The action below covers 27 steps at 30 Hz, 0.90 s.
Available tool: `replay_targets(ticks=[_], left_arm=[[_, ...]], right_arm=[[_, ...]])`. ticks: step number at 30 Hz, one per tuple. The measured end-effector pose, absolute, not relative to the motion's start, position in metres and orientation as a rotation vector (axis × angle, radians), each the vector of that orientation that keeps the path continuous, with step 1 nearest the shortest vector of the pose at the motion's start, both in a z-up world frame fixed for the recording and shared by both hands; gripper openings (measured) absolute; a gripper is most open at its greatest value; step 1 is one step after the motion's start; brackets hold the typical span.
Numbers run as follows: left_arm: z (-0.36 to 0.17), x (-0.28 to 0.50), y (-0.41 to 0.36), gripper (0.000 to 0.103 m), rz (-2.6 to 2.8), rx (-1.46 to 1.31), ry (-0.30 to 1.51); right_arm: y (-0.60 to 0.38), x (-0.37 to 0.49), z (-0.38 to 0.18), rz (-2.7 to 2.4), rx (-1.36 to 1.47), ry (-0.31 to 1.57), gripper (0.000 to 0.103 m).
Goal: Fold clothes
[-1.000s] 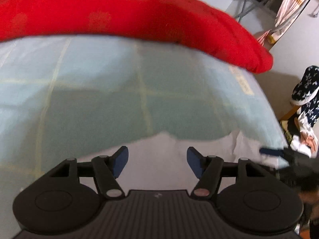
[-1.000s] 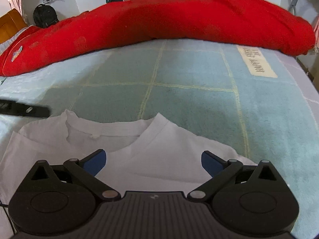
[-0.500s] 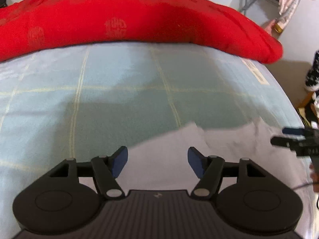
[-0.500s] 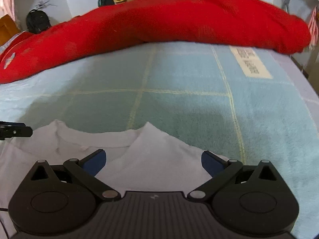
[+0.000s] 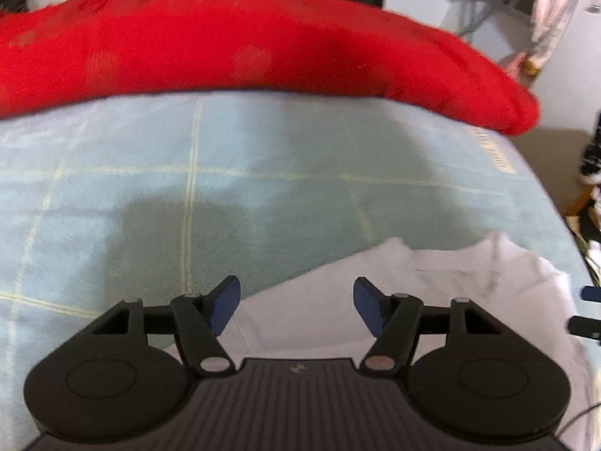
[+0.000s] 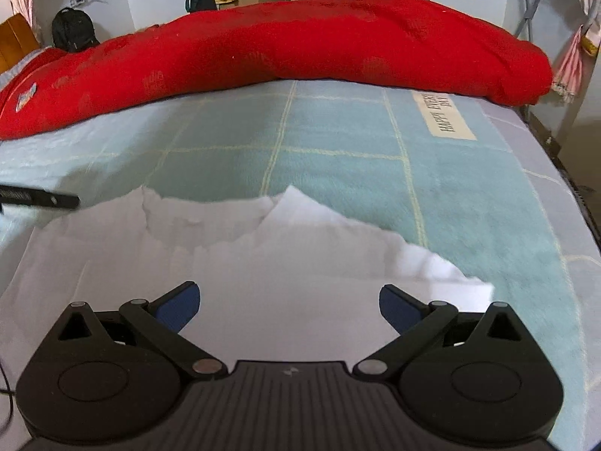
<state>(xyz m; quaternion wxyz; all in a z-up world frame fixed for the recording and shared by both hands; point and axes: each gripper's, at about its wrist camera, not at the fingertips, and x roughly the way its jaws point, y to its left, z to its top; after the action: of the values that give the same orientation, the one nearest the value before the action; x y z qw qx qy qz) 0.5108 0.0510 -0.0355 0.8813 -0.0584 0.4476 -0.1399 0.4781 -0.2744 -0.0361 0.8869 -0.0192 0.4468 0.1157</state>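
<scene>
We see the white shirt [image 6: 263, 282] lying flat on the pale blue blanket [image 6: 338, 173], neckline toward the red quilt [image 6: 300, 45] heaped behind. Our left gripper [image 5: 296, 304] hangs above the shirt's edge, jaws apart, gripping nothing; our right gripper [image 6: 289, 304] gapes wide over its middle, empty too

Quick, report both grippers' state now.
Left gripper: open, nothing held, over the white T-shirt.
Right gripper: open, nothing held, above the same shirt.
</scene>
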Motion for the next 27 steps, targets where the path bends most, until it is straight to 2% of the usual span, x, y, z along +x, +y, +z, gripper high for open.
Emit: replay_targets(ticks=[10, 17, 22, 27], left_arm=[[-0.004, 0.396, 0.025, 0.067, -0.523, 0.129, 0.935], [-0.042, 0.307, -0.018, 0.068, -0.57, 0.292, 0.919], [-0.066, 0.276, -0.005, 0.069, -0.483, 0.253, 0.969], [-0.062, 0.243, 0.018, 0.071, -0.397, 0.185, 1.068]], right_arm=[[-0.27, 0.397, -0.046, 0.336, -0.206, 1.054, 0.103], [-0.25, 0.355, -0.075, 0.492, -0.245, 0.99, 0.103], [-0.259, 0.322, -0.093, 0.57, -0.311, 0.954, 0.103], [-0.302, 0.293, -0.09, 0.567, -0.312, 1.046, 0.103]])
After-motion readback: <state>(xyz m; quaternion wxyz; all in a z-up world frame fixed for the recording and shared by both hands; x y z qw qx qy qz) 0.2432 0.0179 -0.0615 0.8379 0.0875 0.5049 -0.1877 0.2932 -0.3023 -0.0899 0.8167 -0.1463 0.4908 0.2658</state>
